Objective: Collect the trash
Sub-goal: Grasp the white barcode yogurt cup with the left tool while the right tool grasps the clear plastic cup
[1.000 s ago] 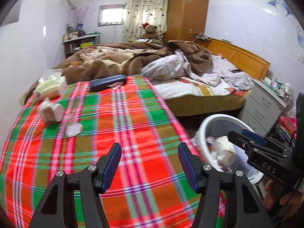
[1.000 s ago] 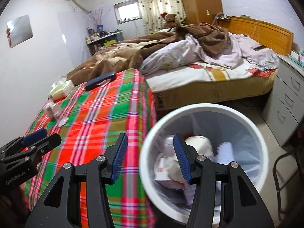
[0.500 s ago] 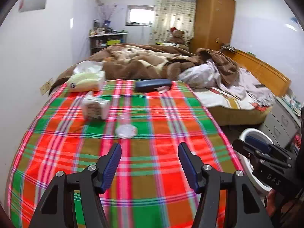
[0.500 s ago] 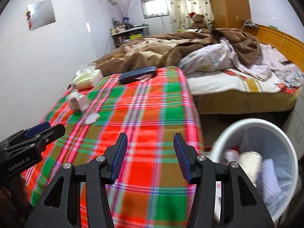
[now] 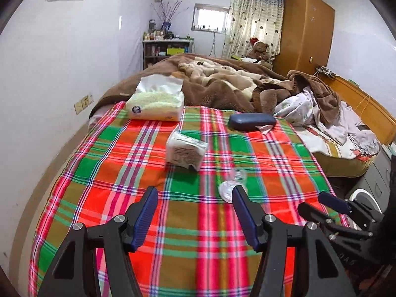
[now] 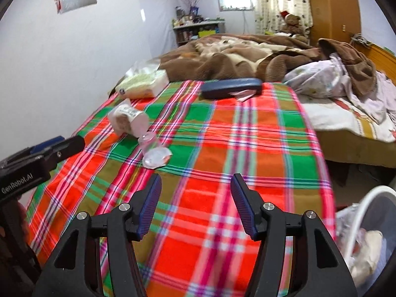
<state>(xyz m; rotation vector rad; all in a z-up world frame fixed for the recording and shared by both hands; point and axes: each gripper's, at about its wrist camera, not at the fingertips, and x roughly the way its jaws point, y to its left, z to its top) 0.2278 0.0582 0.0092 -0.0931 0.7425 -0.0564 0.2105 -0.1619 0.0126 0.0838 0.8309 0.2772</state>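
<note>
So the trash left to grab is a clear plastic cup lying on its side with its peeled lid, roughly in the middle of the plaid-covered surface, and a crumpled white packet just behind it, toward the far edge. Further back near the far-left corner sits a tissue pack, and a dark blue case lies along the far edge with a scrap of paper poking out under it. The left tool hovers over the near part of the surface, jaws apart, nothing in them. The right tool is empty too, jaws opening. The white bin with stuff already in it stands off the surface's right edge, on the floor.
</note>
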